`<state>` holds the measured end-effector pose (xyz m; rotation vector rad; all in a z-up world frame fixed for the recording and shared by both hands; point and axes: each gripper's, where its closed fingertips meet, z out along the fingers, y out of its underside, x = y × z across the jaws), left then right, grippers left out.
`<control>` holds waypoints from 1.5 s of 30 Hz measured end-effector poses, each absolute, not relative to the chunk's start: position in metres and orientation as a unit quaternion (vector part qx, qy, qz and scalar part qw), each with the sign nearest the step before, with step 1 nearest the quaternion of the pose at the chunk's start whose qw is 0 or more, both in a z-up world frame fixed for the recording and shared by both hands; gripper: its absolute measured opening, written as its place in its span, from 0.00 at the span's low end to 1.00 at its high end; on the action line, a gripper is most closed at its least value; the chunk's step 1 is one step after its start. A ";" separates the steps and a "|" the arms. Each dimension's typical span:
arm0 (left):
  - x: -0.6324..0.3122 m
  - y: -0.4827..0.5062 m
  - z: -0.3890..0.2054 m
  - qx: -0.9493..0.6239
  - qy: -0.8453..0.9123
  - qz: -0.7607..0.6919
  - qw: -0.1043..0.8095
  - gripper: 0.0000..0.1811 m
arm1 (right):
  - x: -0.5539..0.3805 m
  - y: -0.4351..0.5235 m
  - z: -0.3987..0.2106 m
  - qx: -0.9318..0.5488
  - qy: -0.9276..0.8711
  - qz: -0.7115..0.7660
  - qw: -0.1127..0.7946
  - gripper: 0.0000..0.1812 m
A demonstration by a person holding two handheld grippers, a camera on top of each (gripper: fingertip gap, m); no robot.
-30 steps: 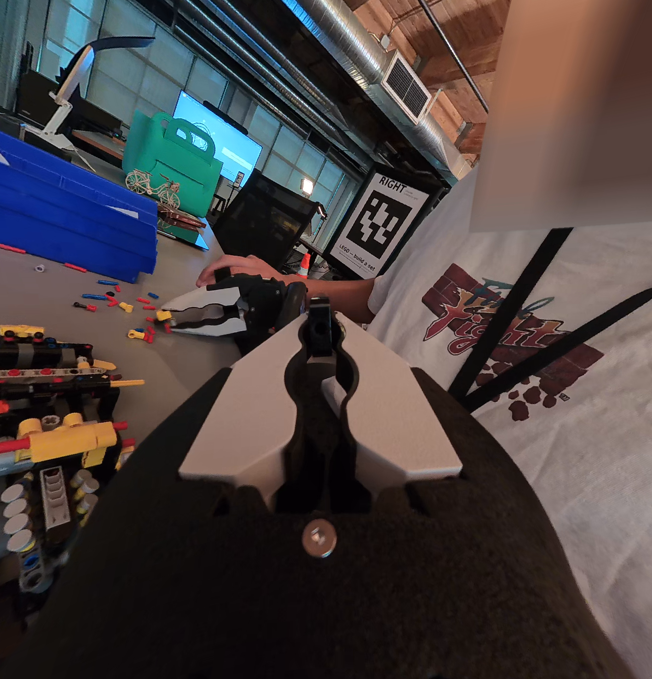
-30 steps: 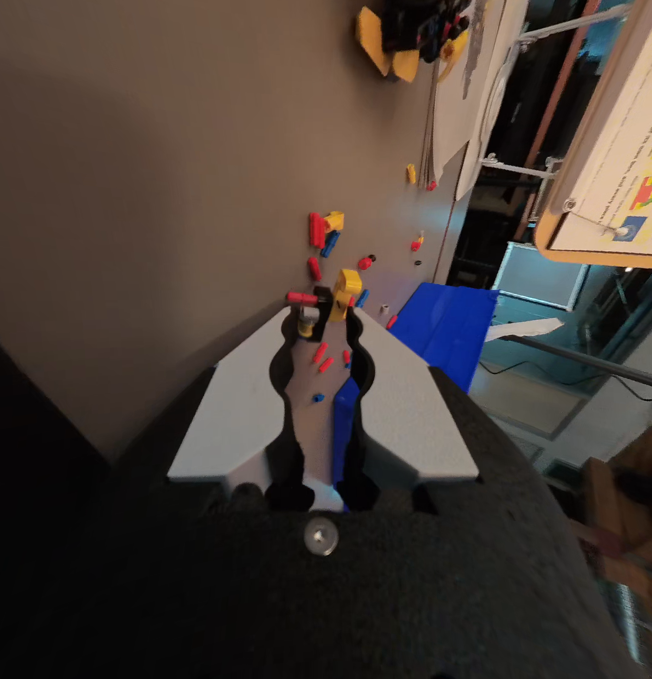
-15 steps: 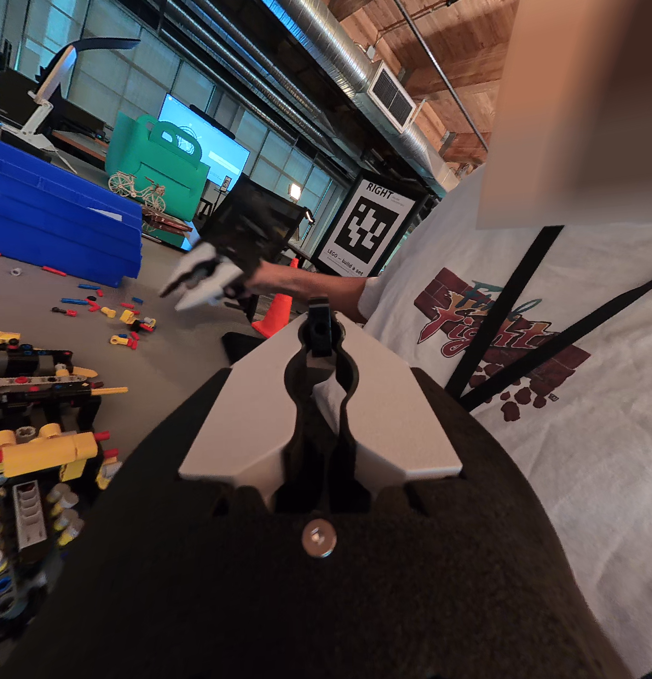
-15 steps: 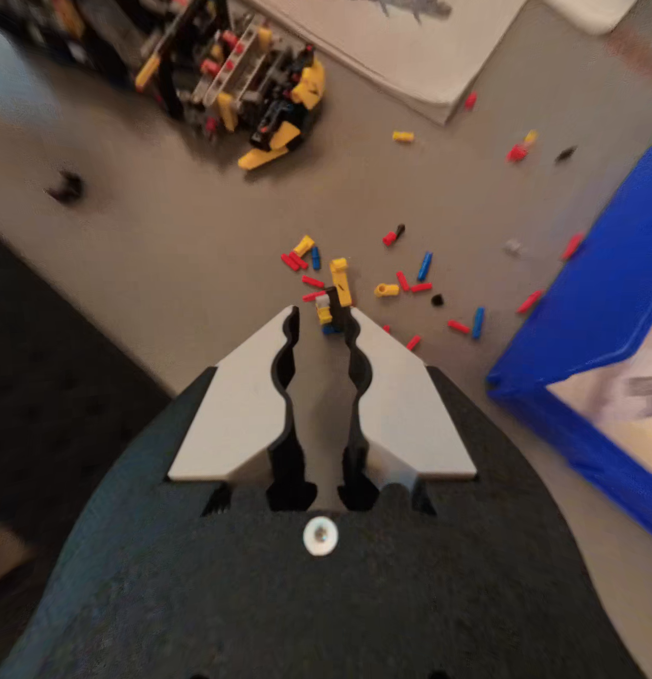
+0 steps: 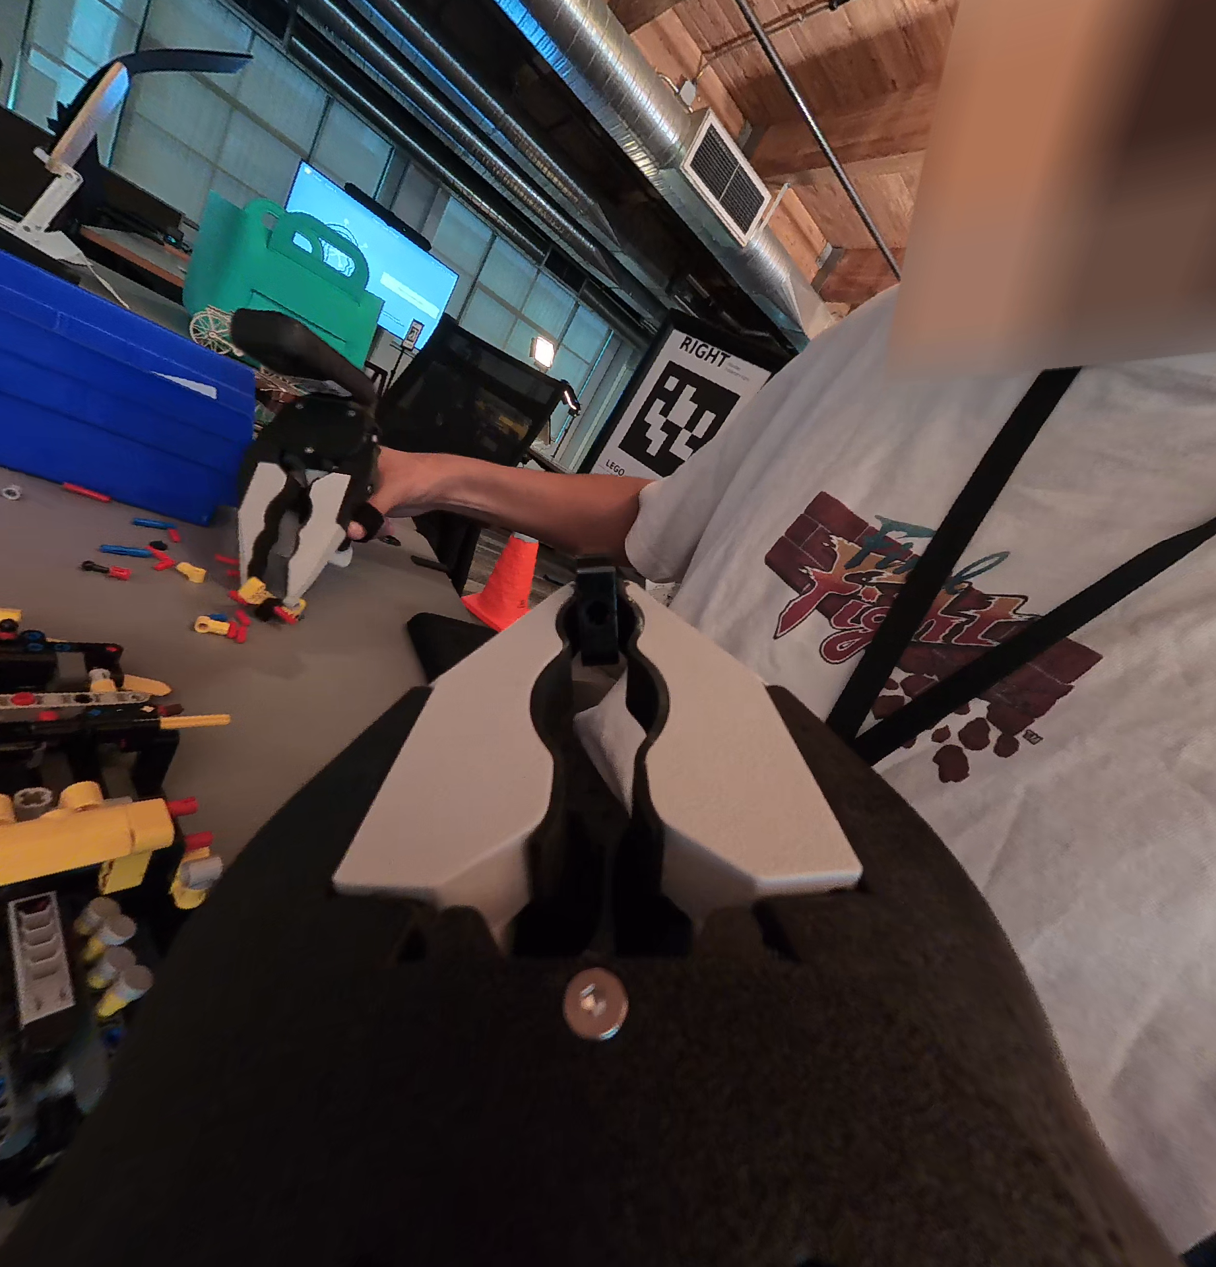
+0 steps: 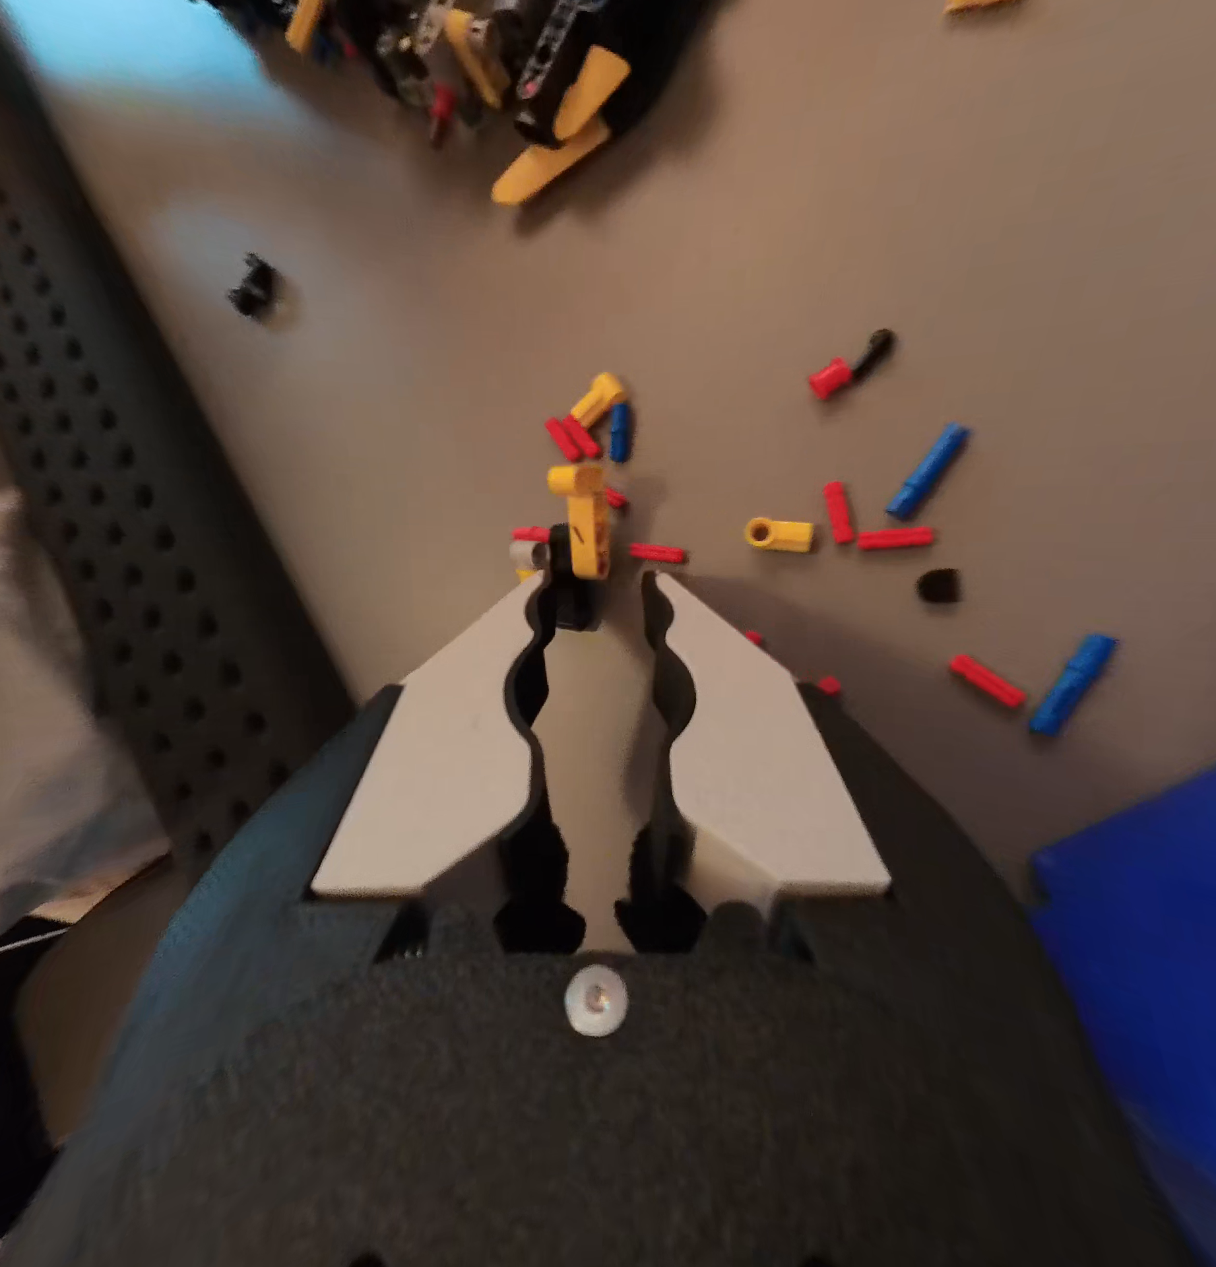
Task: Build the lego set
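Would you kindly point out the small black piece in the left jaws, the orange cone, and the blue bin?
small black piece (image 5: pixel 597 620), left wrist view, its holed face.
orange cone (image 5: pixel 509 584), left wrist view, mid-body.
blue bin (image 5: pixel 98 384), left wrist view, side wall.

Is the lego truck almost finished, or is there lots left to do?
Some is built: a black and yellow model stands on the table. In hand: the left gripper pinches a small black piece, and the open right gripper reaches over a yellow and black bit. Many loose pins remain, so plenty is left.
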<state>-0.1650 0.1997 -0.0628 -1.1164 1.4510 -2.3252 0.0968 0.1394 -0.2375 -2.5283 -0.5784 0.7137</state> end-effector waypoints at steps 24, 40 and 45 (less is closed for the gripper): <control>-0.166 0.192 -0.062 -0.367 0.496 -0.782 0.083 0.04 | 0.036 0.139 -0.226 -0.882 -0.151 0.387 0.224 0.12; -0.166 0.190 -0.063 -0.369 0.506 -0.775 0.088 0.04 | 0.044 0.156 -0.219 -0.904 -0.366 0.000 0.224 0.04; -0.166 0.190 -0.062 -0.368 0.506 -0.775 0.091 0.04 | 0.046 0.155 -0.219 -0.914 -0.343 0.010 0.216 0.04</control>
